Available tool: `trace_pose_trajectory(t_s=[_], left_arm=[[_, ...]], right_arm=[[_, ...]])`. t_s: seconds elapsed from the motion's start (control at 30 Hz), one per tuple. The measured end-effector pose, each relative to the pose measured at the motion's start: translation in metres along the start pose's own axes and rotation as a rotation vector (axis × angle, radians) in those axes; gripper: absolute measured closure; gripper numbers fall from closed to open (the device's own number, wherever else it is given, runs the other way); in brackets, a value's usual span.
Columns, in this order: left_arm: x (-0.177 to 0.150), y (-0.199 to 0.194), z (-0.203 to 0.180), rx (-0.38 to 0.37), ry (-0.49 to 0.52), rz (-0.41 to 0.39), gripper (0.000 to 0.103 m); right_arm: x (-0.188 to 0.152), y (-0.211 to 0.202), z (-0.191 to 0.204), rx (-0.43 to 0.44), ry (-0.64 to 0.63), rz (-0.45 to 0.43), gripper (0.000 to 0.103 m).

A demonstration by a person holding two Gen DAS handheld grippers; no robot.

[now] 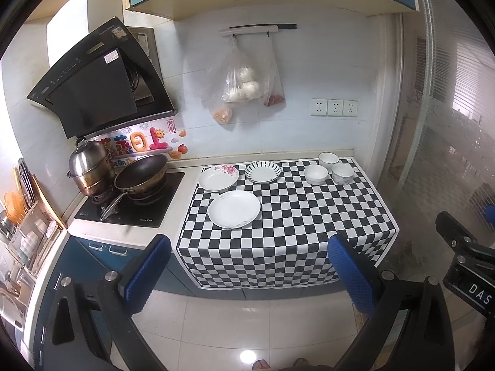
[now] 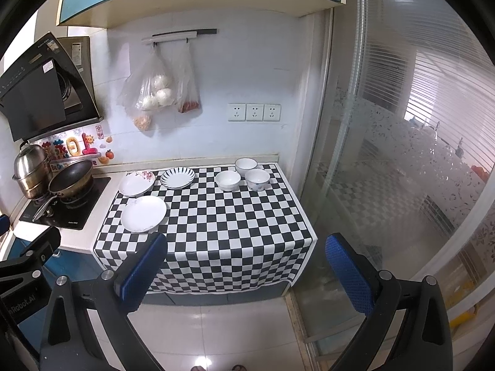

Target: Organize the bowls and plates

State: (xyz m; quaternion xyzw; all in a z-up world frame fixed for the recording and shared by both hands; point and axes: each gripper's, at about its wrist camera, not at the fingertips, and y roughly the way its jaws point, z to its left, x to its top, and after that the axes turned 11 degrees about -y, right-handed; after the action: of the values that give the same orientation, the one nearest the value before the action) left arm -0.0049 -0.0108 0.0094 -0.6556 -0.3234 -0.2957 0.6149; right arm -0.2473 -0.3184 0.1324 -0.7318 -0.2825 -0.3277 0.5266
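Between my two sets of blue pads nothing is held: my left gripper (image 1: 249, 273) and right gripper (image 2: 246, 270) both stand wide, above the floor, well short of the checkered cloth (image 1: 309, 216). On it lie three plates: plain white (image 1: 234, 209) nearest, floral (image 1: 218, 178) and striped (image 1: 262, 171) behind. Three bowls (image 1: 315, 174) cluster at the far right. A stove (image 1: 130, 204) sits left.

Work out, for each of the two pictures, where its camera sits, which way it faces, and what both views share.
Left wrist: on the left gripper, back from the counter, facing the checkered cloth; open.
Right wrist: on the right gripper, further right, facing likewise; open.
Shared: three plates and three bowls, such as the large white plate.
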Motion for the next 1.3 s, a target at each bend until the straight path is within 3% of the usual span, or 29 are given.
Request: trace_pose_trajectory(t_s=[1.3], left_arm=[[0.0028,0.0028,0.0029,0.001,0.003,0.005,0.0]], right_arm=[[0.0036,0.0023,0.0016,-0.003,0.004,0.002,0.0]])
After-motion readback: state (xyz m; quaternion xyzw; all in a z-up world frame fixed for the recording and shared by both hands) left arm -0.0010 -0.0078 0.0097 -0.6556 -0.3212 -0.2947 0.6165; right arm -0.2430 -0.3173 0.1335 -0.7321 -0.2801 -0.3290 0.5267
